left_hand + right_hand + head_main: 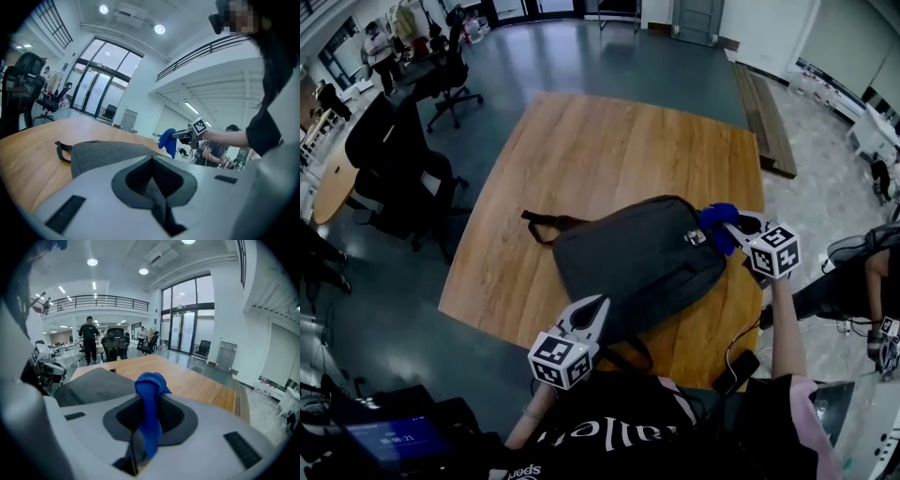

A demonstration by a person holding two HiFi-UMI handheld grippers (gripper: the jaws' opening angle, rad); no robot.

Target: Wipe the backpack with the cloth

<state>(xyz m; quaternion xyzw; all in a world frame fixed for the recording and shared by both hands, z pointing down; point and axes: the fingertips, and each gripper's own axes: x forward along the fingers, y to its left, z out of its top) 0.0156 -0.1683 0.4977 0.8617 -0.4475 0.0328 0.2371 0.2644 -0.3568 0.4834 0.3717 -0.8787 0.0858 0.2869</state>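
Observation:
A dark grey backpack (642, 258) lies flat on the wooden table (609, 150), its strap (546, 223) trailing to the left. My right gripper (733, 228) hovers at the pack's upper right corner, shut on a blue cloth (717, 226) that bunches out past the jaws. In the right gripper view the blue cloth (150, 401) hangs pinched between the jaws, the backpack (96, 383) below left. My left gripper (592, 314) sits at the pack's near edge, jaws together with nothing in them. The left gripper view shows the backpack (105, 154) ahead and the blue cloth (168, 142) beyond.
Black office chairs (394, 164) stand left of the table. A dark phone-like object with a cable (736, 370) lies on the table's near right corner. A wooden bench (766, 117) runs along the far right. People stand in the background. A laptop (389, 441) sits at lower left.

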